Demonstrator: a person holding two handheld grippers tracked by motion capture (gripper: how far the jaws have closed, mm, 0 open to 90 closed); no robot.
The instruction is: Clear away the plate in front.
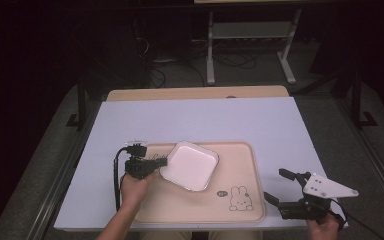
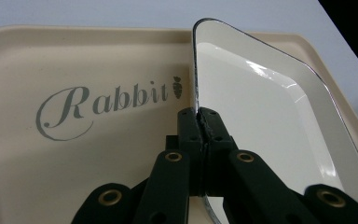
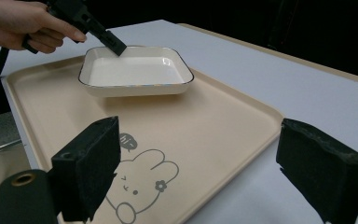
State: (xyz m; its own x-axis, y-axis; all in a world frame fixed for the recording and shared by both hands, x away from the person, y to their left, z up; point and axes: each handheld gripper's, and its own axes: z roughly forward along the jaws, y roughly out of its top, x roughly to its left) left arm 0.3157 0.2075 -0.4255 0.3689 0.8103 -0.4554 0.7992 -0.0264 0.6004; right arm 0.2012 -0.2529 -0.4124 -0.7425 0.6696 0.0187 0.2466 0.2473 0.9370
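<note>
The big table has a pale cover. On it lies a tan tray with a bunny drawing and the word "Rabbit". A square white dish sits over the left part of the tray, just above its floor. The left gripper is at the tray's left side. Its jaws are pinched tight on the dish's rim. The right gripper is just past the tray's right edge. Its jaws are spread wide with nothing between them.
</note>
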